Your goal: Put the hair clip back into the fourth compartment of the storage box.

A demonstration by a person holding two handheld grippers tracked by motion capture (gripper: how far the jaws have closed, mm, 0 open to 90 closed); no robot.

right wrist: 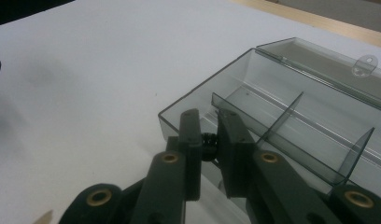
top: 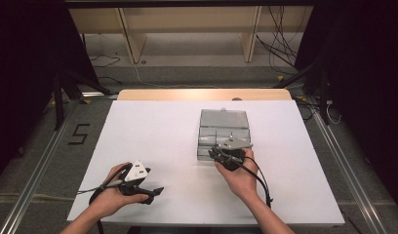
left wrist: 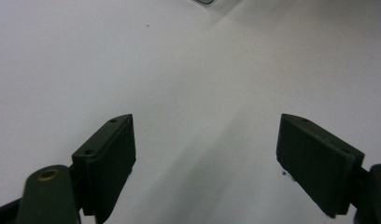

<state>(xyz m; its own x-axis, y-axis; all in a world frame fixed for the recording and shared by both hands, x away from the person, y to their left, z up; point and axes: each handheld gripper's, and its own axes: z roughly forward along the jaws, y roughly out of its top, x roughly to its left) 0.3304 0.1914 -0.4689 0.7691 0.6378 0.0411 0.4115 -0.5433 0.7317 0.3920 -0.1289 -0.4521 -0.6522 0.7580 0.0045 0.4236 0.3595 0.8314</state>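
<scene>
The right gripper point(right wrist: 209, 140) is pinching a small black thing point(right wrist: 208, 141) over the clear box point(right wrist: 291, 93). It should be letting go low inside. The left gripper point(left wrist: 205, 154) is resting wide open, holding nothing.

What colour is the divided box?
Clear smoky grey plastic box, best seen in the right gripper view.

I can read just one sign from here: a big black number 5 point(top: 78, 133) marked on the grey floor point(top: 50, 161), left of the white counter point(top: 153, 146). I see no other words, labels or brands anywhere.
</scene>
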